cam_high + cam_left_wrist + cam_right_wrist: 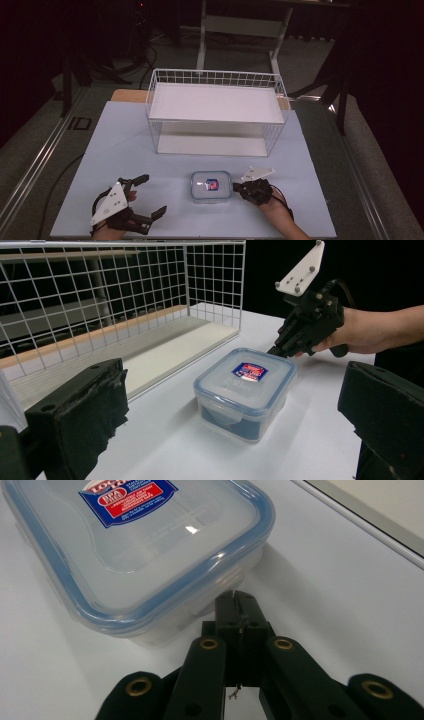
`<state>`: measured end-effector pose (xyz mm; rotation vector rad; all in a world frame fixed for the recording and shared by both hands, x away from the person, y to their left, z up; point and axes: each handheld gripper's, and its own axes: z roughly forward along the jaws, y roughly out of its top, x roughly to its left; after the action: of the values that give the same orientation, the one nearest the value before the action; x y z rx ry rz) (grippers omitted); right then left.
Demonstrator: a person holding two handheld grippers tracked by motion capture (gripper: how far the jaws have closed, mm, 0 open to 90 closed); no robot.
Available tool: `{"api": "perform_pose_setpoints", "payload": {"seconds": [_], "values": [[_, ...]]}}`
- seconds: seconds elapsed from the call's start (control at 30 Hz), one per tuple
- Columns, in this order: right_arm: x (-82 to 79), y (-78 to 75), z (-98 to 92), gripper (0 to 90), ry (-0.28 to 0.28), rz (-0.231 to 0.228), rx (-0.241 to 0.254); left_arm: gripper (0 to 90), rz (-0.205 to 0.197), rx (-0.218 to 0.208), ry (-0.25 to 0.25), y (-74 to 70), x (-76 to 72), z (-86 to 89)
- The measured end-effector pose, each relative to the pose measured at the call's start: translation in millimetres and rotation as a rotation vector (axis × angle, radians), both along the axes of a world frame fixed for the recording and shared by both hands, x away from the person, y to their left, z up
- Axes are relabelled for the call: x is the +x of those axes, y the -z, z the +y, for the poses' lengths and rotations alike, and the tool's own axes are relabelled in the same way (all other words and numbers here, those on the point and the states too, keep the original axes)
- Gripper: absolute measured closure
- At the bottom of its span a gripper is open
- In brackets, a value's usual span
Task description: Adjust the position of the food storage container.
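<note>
Beside the closed right gripper (236, 188), the lidded container (211, 186) lies flat, its long axis running left-right.

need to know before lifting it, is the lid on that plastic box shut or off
Shut, it seems: the blue-rimmed lid sits flat on the plastic box, flush all round. Whether its side clips are latched cannot be told.

The box lid (135, 540) bears a red-and-blue label (127, 500). Cut-off letters "LOC" top it. The smaller print is too blurred to read.
</note>
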<state>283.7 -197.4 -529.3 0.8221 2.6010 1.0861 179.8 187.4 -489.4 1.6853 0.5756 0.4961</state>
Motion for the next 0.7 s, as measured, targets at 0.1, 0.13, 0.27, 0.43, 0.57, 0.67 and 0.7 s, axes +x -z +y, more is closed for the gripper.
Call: {"api": "perform_pose_setpoints", "payload": {"seconds": [0.1,0.13,0.27,0.43,0.57,0.67,0.7], "values": [[-0.9,0.1,2.1,90.0,-0.008,-0.007,-0.004,0.5,0.002,0.0,0.002,0.1,-0.1,0.1],[-1.5,0.0,2.5,90.0,-0.009,-0.003,-0.002,0.5,0.002,-0.001,0.002,0.2,-0.1,0.1],[-2.7,-0.3,3.0,90.0,-0.015,-0.013,-0.009,0.5,0.007,-0.002,0.006,0.6,0.4,-0.2],[-4.3,-2.2,-3.9,89.4,0.018,-0.031,-0.029,0.5,0.018,-0.016,0.009,1.8,2.5,2.2],[-7.6,-13.0,-14.8,88.1,0.044,-0.04,0.013,0.5,0.047,-0.029,0.004,2.9,5.5,4.7],[-13.9,-26.7,-21.2,78.6,0.069,-0.094,0.043,0.5,0.065,-0.028,0.01,3.4,7.2,5.0],[-16.2,-31.4,-23.6,74.6,0.079,-0.11,0.057,0.5,0.071,-0.028,0.012,3.7,7.4,4.8]]}}
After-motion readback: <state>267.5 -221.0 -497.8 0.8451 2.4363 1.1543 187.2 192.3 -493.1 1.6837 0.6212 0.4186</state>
